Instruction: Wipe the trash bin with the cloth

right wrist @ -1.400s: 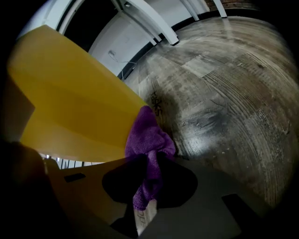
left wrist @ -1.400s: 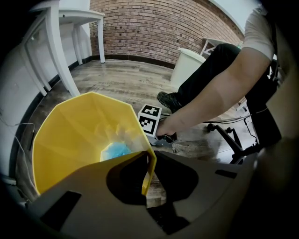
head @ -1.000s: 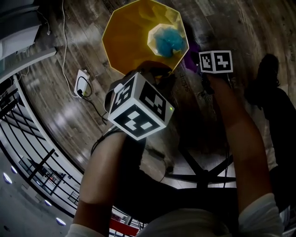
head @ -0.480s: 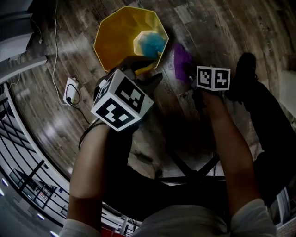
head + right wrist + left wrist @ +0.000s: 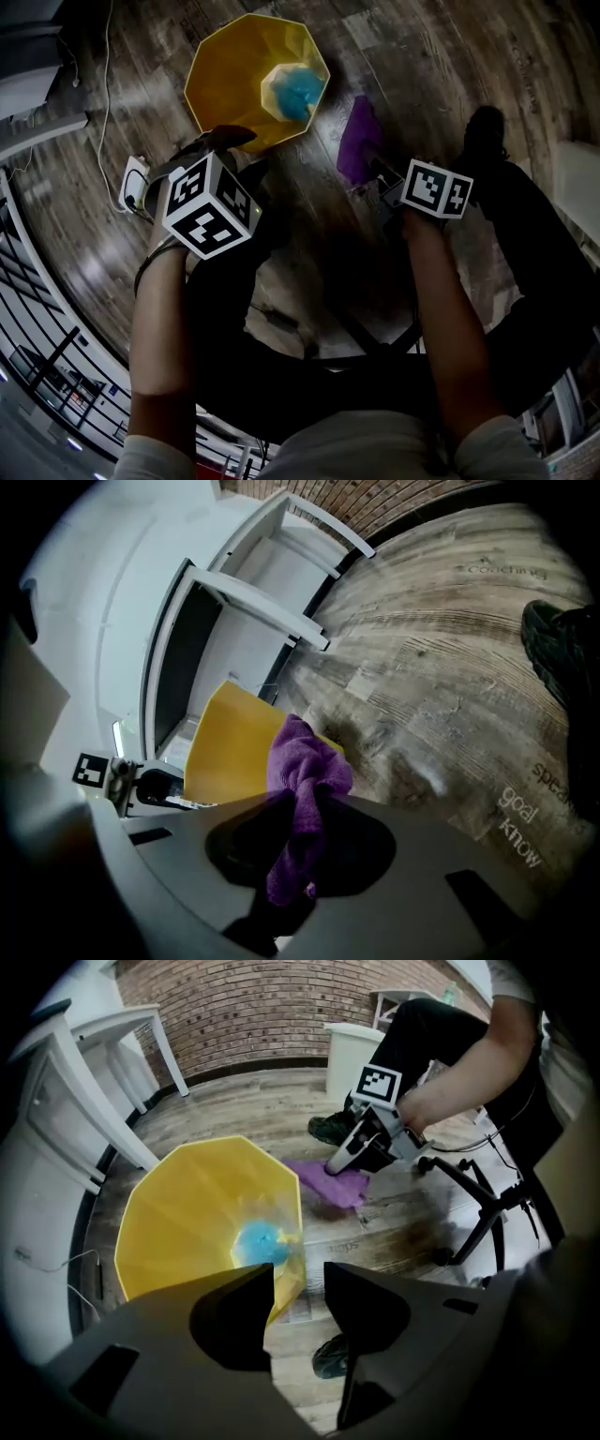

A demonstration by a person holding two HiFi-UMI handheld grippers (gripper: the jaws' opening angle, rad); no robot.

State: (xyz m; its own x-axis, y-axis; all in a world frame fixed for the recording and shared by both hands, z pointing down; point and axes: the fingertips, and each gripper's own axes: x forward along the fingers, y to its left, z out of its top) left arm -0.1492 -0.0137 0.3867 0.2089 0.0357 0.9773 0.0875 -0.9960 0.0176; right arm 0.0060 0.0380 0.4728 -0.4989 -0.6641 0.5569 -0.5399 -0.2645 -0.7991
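One yellow bin (image 5: 234, 80) stands on the floor, with one blue lump (image 5: 298, 89) at its bottom. One purple cloth (image 5: 359, 150) is clamped in the right tongs (image 5: 305, 803), beside the bin. The left tongs (image 5: 298, 1274) have just been opening, with nothing between them. Best steady the rim with the left tongs, then press the cloth flat along the wall.

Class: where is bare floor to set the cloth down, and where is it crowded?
Bare boards lie beyond the purple cloth, between the yellow bin and the shoe. Crowded: plug block and cable left of the bin, chair legs closer in.
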